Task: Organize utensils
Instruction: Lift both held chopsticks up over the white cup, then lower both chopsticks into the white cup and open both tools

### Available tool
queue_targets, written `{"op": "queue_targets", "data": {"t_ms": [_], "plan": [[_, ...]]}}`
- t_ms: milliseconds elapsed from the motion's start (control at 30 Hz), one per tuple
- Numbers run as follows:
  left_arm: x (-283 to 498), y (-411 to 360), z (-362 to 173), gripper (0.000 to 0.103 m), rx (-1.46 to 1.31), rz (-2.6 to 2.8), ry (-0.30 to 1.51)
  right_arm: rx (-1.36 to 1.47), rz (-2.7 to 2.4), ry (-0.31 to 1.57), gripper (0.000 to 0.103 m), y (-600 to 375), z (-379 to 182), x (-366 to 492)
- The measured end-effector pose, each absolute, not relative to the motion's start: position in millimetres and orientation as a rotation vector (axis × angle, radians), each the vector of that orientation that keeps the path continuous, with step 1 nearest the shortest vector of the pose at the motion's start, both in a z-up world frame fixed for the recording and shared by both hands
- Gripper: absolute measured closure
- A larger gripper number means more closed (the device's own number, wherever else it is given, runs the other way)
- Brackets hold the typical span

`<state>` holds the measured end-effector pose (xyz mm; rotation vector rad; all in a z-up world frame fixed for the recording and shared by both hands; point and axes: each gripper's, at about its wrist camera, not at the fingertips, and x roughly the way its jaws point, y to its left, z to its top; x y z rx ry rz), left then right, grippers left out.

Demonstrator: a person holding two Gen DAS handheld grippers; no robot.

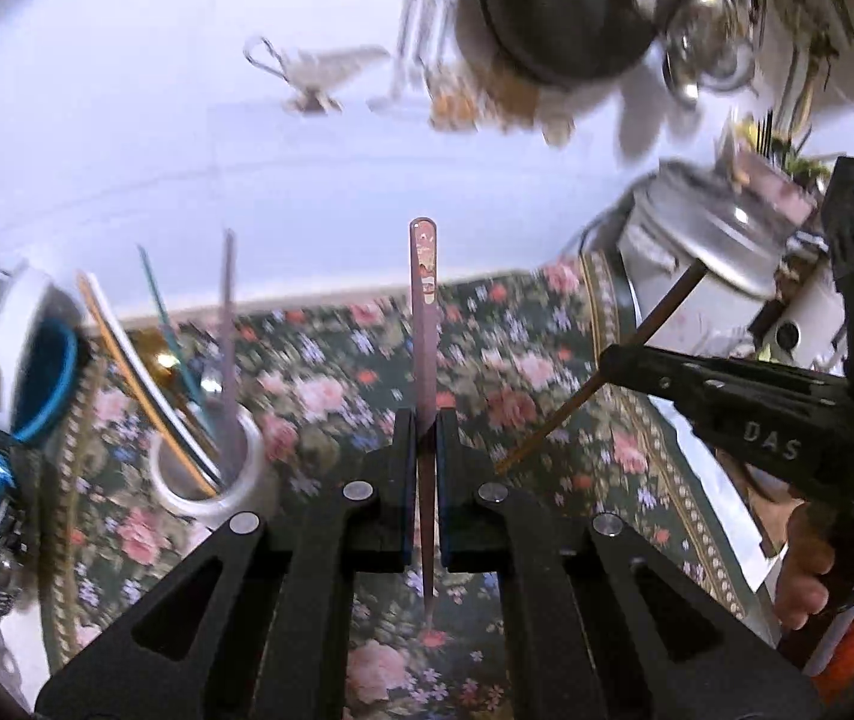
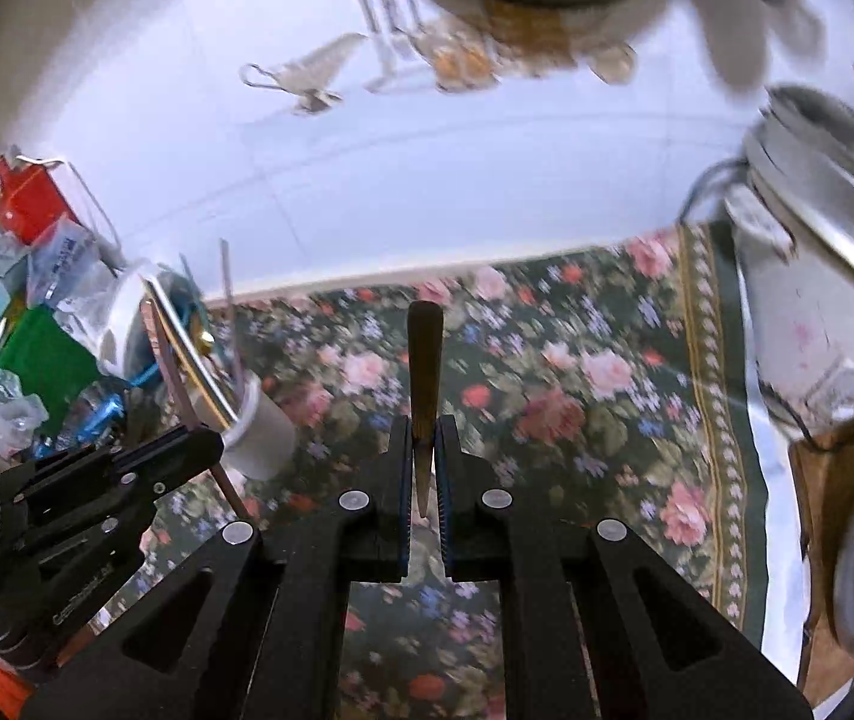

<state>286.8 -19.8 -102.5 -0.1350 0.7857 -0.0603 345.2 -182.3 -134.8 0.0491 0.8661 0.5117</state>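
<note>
Plainly, line by line:
Left gripper [image 1: 425, 438]: clamped on a pink chopstick [image 1: 424, 312], which stands upright between the closed fingers with a small printed pattern near its top; no words on it can be read.
Right gripper [image 2: 424, 444]: clamped on a brown chopstick [image 2: 425, 372], thick end up, thin tip down between the pads.
Writing: the letters "DAS" show on the side of the right gripper's body in the left wrist view; nothing else is legible.
White cup [image 1: 211, 468]: stands on the floral tablecloth [image 1: 547, 372] toward its left edge, already holding several slim utensils that lean out of it.
Cup and left gripper: the cup is just beside the left gripper, to its left.
Rice cooker [image 2: 817, 300]: white with a metal lid, at the cloth's right edge.
Left-side clutter: blurred packets and a blue object beyond the cup.
</note>
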Motion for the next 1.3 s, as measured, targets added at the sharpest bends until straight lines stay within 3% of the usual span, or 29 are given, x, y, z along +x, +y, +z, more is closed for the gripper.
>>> {"op": "queue_targets", "data": {"t_ms": [400,667,1300], "plan": [[285.3,59.3,-48.6,0.099,-0.158,0.063,0.637,0.002,0.621,0.763,0.096,-112.1,-88.2,345.9],[294.5,109.9,-40.1,0.099,-0.164,0.167,0.583,-0.02,0.692,0.753,0.096,-62.3,-79.9,355.1],[323.0,140.8,-150.6,0.099,-0.206,0.209,0.797,-0.139,0.75,0.969,0.096,9.7,-160.9,370.4]]}}
